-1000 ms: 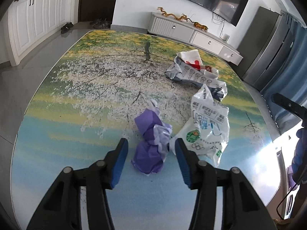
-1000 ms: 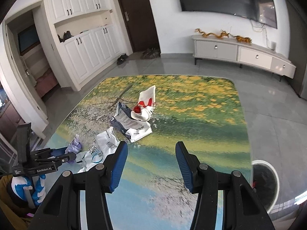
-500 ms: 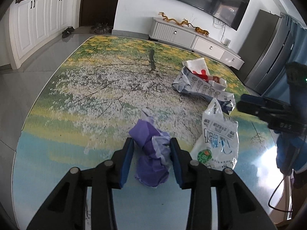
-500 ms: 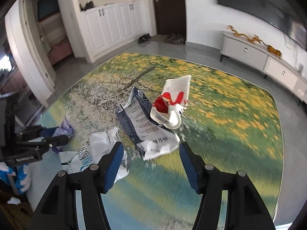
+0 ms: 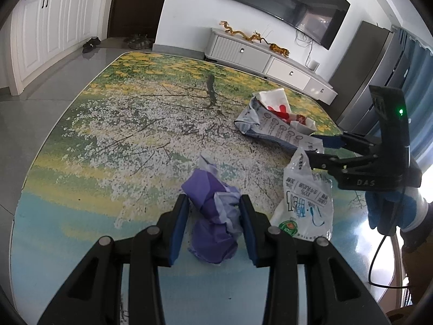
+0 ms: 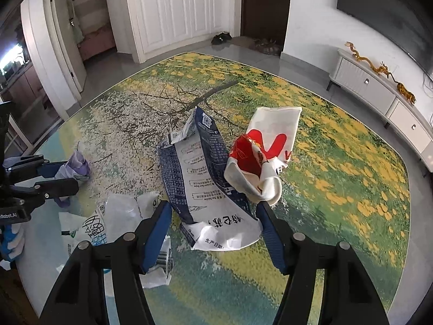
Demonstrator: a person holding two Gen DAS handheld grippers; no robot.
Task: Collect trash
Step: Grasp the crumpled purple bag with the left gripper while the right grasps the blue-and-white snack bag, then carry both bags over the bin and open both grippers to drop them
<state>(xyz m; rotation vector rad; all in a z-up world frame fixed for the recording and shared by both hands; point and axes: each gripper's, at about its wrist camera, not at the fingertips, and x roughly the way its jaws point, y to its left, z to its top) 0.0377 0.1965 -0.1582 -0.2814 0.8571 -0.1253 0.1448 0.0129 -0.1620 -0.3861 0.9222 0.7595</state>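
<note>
A crumpled purple bag (image 5: 211,216) lies near the front of the picture-printed table (image 5: 135,124). My left gripper (image 5: 213,199) is shut on it, both pads pressing its sides. The same wad (image 6: 77,166) and left gripper (image 6: 71,176) show at the left of the right wrist view. My right gripper (image 6: 213,207) stands open, straddling the near end of a blue-and-white packet (image 6: 200,173) without pressing it. A red-and-white paper bag (image 6: 259,162) rests against the packet's right side. A clear printed plastic bag (image 6: 119,216) lies by my right gripper's left finger.
In the left wrist view the right gripper (image 5: 318,150) reaches in from the right, held by a blue-gloved hand (image 5: 392,208) with a cable hanging below. A white TV cabinet (image 5: 257,54) stands beyond the table. The table's far half carries no trash.
My left jaws closed onto the purple bag. The right gripper swung in and down over the blue-and-white packet, rolling as it came, and its jaws stand wider.
</note>
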